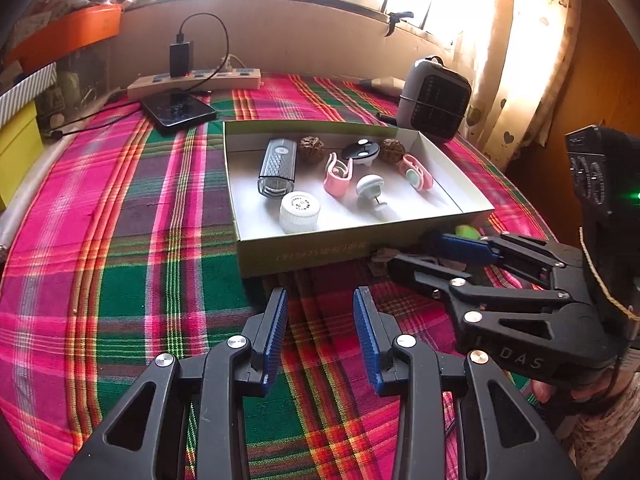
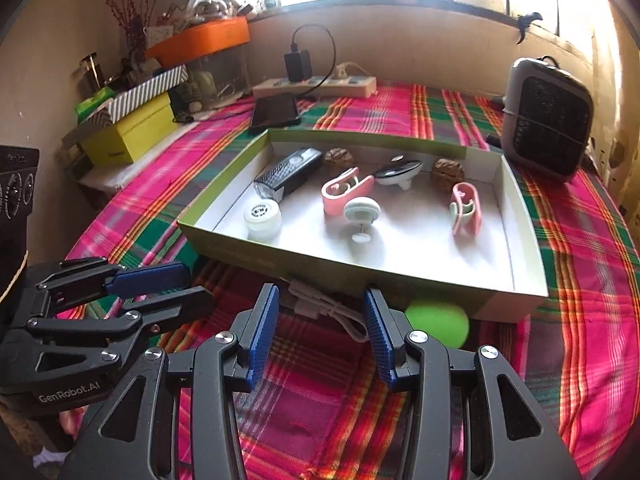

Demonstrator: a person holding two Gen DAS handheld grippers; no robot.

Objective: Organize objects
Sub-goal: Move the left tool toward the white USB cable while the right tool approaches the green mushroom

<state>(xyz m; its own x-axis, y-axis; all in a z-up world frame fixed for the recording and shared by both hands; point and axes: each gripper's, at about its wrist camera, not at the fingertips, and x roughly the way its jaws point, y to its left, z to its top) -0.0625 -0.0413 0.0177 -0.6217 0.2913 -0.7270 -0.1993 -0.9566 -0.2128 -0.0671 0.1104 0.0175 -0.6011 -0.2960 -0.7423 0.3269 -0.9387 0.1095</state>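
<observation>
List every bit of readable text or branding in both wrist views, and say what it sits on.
"DAS" (partly hidden): body of the right gripper, seen from the left wrist.
"GenRobot.AI": body of the left gripper, seen from the right wrist.
Print on the box front wall: upside down, too blurred to read.
Marks on the white cap: too small.
Print on the yellow box: too small.

"GenRobot.AI" on left hand-held gripper (image 2: 202, 284) (white)
</observation>
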